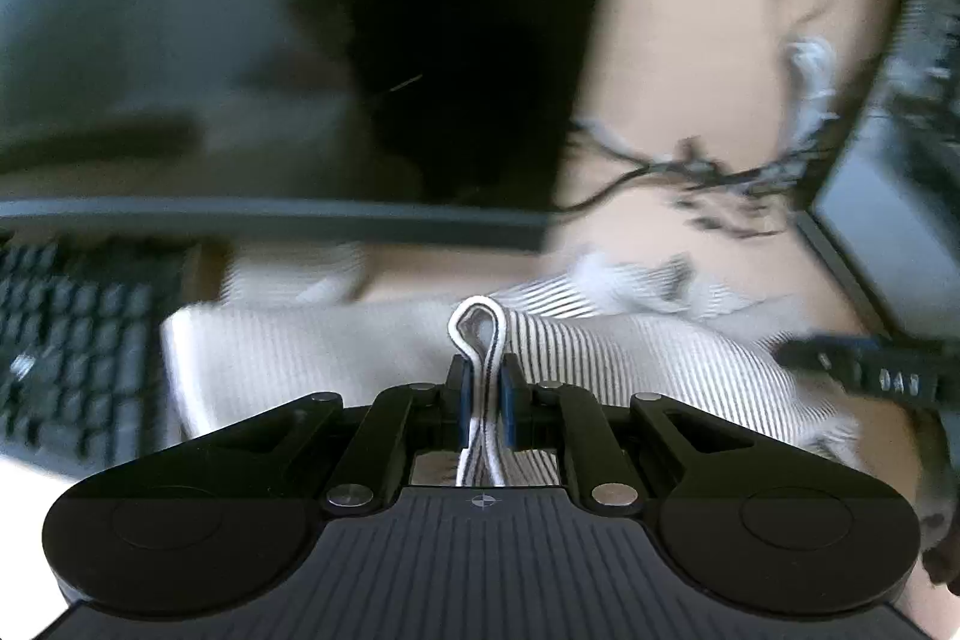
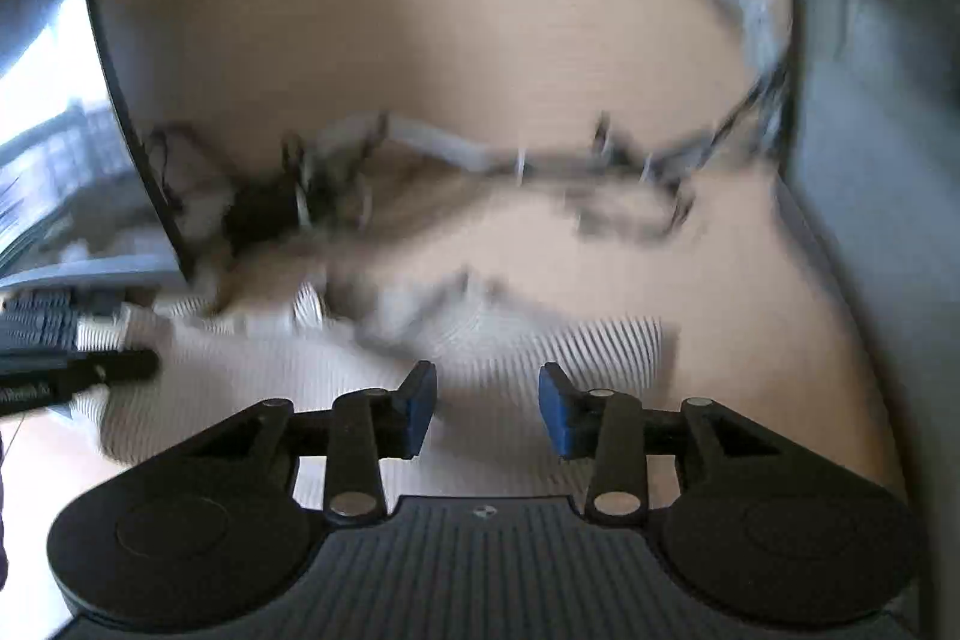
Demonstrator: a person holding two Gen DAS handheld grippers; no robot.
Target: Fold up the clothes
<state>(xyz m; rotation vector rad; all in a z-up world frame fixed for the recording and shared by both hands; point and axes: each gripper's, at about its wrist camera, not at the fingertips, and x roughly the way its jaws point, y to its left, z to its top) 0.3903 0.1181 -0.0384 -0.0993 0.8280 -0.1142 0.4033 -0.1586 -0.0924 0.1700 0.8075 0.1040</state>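
A white garment with thin dark stripes [image 1: 600,340] lies on a light wooden desk. My left gripper [image 1: 485,370] is shut on a folded edge of it, and a loop of the striped cloth sticks up between the blue pads [image 1: 461,388]. In the right wrist view the same striped garment [image 2: 540,340] spreads out just beyond my right gripper [image 2: 487,400]. Its blue pads [image 2: 420,400] stand apart above the cloth with nothing pinched between them. The right gripper's black body [image 1: 864,370] shows at the right edge of the left wrist view.
A dark keyboard [image 1: 72,340] sits left of the garment, with a monitor [image 1: 270,40] behind it. A tangle of cables [image 2: 480,166] runs across the desk beyond the cloth. A second screen [image 1: 900,160] stands at the right. Bare desk [image 2: 750,310] lies right of the garment.
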